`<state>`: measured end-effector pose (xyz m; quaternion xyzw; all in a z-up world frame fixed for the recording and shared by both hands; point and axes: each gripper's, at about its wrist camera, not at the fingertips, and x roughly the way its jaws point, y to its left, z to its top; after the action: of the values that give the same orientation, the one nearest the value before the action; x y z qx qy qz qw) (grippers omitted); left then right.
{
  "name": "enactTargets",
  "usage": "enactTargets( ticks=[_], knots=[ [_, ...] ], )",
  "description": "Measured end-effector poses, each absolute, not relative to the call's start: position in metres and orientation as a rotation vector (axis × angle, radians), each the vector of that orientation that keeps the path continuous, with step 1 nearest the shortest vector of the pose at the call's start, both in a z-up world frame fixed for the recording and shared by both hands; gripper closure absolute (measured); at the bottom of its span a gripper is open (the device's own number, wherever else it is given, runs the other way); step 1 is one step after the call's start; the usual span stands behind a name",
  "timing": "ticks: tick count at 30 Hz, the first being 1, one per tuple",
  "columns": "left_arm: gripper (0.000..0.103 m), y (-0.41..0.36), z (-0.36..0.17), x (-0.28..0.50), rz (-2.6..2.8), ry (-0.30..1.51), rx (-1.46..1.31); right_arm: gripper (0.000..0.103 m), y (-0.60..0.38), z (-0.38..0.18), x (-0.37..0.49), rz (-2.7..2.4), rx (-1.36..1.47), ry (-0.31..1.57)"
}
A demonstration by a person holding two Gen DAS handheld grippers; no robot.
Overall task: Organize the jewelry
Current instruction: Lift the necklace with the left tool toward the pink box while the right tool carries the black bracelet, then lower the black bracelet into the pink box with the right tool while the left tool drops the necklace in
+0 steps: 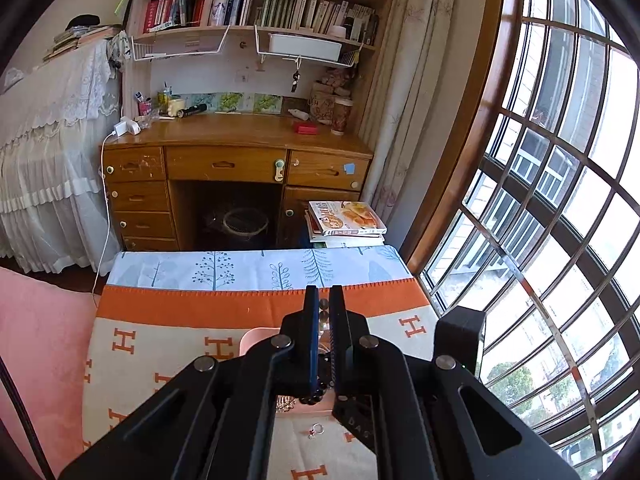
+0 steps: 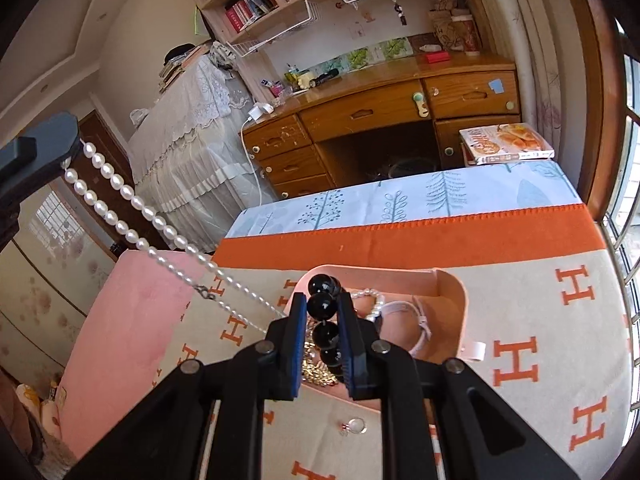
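Note:
My right gripper (image 2: 323,305) is shut on a black bead bracelet (image 2: 324,306) and holds it over a pink tray (image 2: 452,284). The tray holds a white pearl bracelet (image 2: 374,304), a pink band (image 2: 420,320) and gold jewelry (image 2: 316,372). My left gripper (image 1: 325,300) is shut on a pearl necklace (image 2: 120,200), which hangs from it down to the tray; in the right wrist view the left gripper (image 2: 36,148) is at far left. Beads (image 1: 323,312) show between its fingers. A small ring (image 2: 354,426) lies on the cloth in front of the tray; it also shows in the left wrist view (image 1: 316,430).
The tray sits on an orange and beige H-patterned cloth (image 2: 540,320) over a blue tree-print cover (image 2: 400,196). A wooden desk (image 1: 240,148) with shelves stands beyond, books (image 1: 346,220) stacked beside it. A barred window (image 1: 560,200) is at right, a pink carpet (image 1: 40,340) at left.

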<state>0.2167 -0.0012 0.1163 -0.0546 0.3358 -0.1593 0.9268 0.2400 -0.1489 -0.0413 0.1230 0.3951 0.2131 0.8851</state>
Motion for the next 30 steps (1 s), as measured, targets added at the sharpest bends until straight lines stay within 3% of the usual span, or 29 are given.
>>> enactTargets(
  ticks=[6,30],
  knots=[
    [0.1,0.003,0.105,0.225,-0.329,0.71,-0.109,0.087,-0.129,-0.063,0.245,0.374,0.115,0.92],
    [0.1,-0.072,0.069,0.267,-0.398,0.782,-0.056,0.082,-0.235,-0.072,0.207,0.29,0.219,0.884]
  ],
)
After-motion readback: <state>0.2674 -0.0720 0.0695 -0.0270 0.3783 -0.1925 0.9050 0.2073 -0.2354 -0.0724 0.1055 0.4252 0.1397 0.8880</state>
